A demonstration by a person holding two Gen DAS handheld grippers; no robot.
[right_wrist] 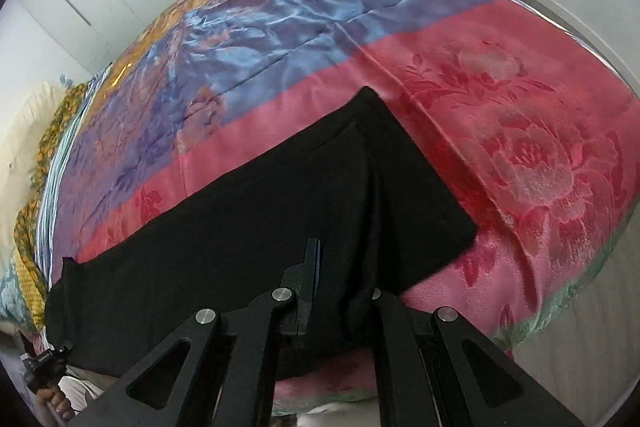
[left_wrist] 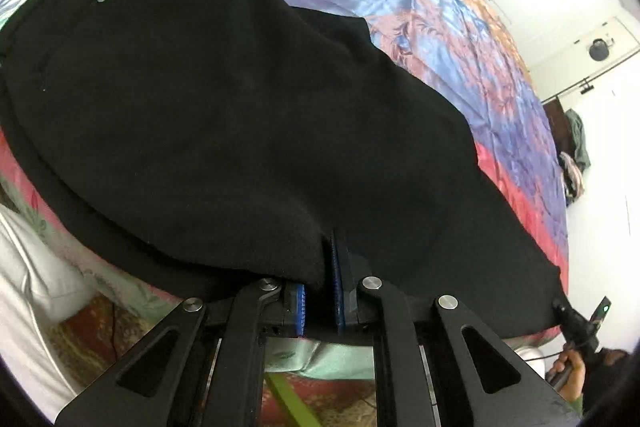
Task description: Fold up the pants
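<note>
While black pants (left_wrist: 224,131) lie across the bedspread (right_wrist: 500,131), both grippers, left (left_wrist: 320,291) and right (right_wrist: 340,291), pinch their near edge.

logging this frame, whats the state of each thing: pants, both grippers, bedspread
black pants: lying flat along the near edge of the bed, near edge pinched at two spots
left gripper: shut on a fold of the pants
right gripper: shut on the pants edge
bedspread: spread over the bed, lightly wrinkled

No writing, label, brand or number can be read anywhere here; the only marks in sight are woven flower patterns on the bedspread (right_wrist: 520,155), and those spell nothing.
</note>
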